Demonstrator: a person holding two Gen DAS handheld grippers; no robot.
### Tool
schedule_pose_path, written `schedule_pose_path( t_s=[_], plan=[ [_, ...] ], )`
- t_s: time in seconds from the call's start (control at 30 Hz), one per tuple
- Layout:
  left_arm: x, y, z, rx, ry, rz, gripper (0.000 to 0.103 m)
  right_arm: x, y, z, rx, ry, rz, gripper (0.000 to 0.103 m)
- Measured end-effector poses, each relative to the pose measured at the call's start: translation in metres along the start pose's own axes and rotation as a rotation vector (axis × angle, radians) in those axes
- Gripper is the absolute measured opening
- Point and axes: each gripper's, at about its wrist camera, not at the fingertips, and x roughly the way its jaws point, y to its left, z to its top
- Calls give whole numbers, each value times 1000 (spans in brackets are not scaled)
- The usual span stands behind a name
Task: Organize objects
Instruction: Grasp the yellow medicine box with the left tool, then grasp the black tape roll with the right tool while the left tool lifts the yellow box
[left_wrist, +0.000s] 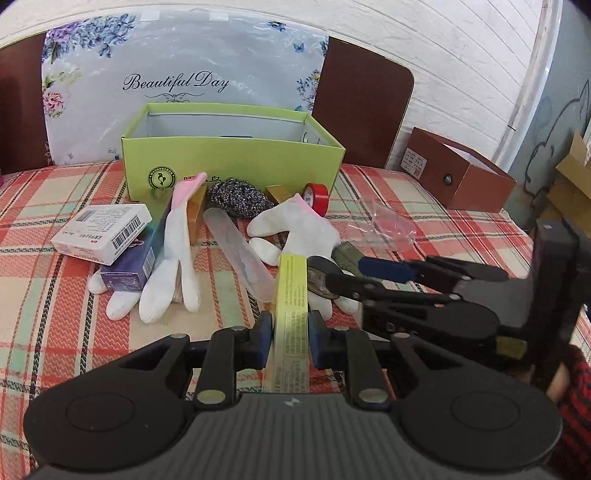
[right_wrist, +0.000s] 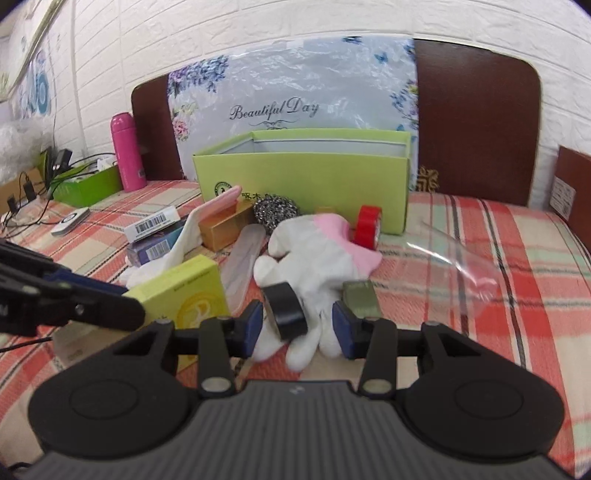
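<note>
With the left claw (left_wrist: 290, 334) clamped on the yellow box (left_wrist: 291, 291) and the right claw (right_wrist: 297, 326) half-closed around the black tape roll (right_wrist: 286, 310) just ahead on the bed, both likely needed carrying to the green box (left_wrist: 229, 166) beyond.

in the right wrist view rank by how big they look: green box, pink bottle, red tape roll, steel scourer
1. green box
2. pink bottle
3. steel scourer and red tape roll: look about alike, so unranked.
</note>
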Motion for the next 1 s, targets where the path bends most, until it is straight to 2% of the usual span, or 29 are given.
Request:
schedule_pose_path(
  t_s=[0.07, 0.1, 0.13, 0.27, 0.4, 0.5, 0.97, 1.0],
  plan=[
    [1, 0, -1, 0, 4, 2, 20, 8, 5, 2, -34, 9, 5, 40],
    [1, 0, -1, -3, 5, 1, 20, 11, 7, 2, -51, 19, 10, 32],
    [1, 0, -2, -3, 7, -4, 20, 11, 8, 2, -56, 28, 16, 18],
    [1, -1, -3, 6, 9, -9, 20, -18, 5, -1, -16, 19, 52, 18],
    [7, -2, -4, 12, 24, -10, 23, -38, 1, -13, 17, 79, 68, 18],
    [14, -5, -7, 12, 44, -4, 25, -38, 1, -23, 32, 111, 61, 18],
    [18, -1, -11, -11, 63, -1, 25, -31, 4, -28, 61, 123, 63, 18],
    [18, 0, -10, -15, 59, -1, 23, -31, 4, -28, 63, 126, 67, 18]
  ],
)
